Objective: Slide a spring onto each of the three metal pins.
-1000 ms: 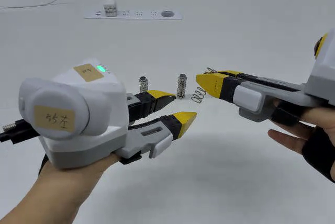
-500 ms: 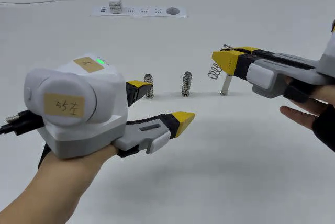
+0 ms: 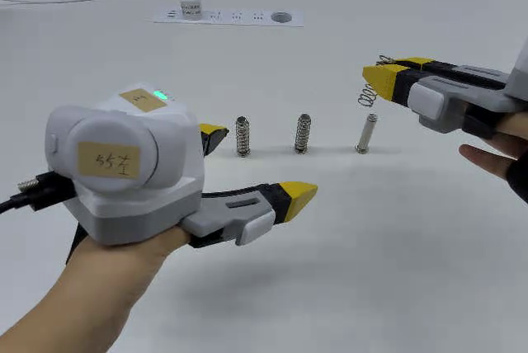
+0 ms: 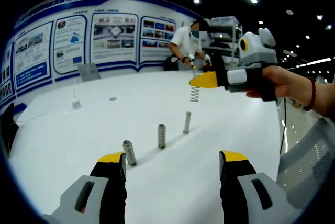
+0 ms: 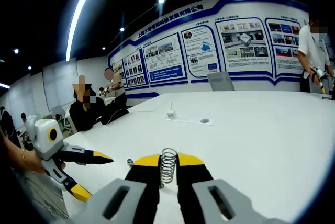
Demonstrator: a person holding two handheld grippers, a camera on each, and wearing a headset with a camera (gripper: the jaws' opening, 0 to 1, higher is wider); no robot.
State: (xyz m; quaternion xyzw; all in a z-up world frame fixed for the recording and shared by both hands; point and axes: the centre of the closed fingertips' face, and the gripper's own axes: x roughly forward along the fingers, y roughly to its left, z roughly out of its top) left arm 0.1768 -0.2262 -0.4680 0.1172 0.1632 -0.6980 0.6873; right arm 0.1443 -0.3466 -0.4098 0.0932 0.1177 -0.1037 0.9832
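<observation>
Toward the right of the white tabletop (image 3: 371,246), a loose spring (image 3: 368,95) is pinched at its upper end between the yellow tips of the right gripper (image 3: 381,79), whose fingers are closed on it. The spring hangs in the air above the bare pin (image 3: 366,133), its lower end clear of the pin's top. That pin stands upright at the right end of a row of three metal pins.

Left of it, the middle pin (image 3: 303,133) wears a spring over its shaft, and so does the left pin (image 3: 242,136). The three stand apart from one another in a line running left to right.

Nearer and to the left, the left gripper (image 3: 260,162) is held low over the table with its fingers spread wide and nothing between them. Its far yellow tip lies just beside the left pin in the head view. A green light glows on top of its white body, and a black cable leaves its back end. A hand (image 3: 136,256) supports it from below.

At the far edge of the table lies a white power strip (image 3: 235,16) with a white plug (image 3: 190,5) in it, and a thin cable trails off to the left.

Beyond the table, the gripper views show a wall of blue-trimmed poster boards and several people at other tables.
</observation>
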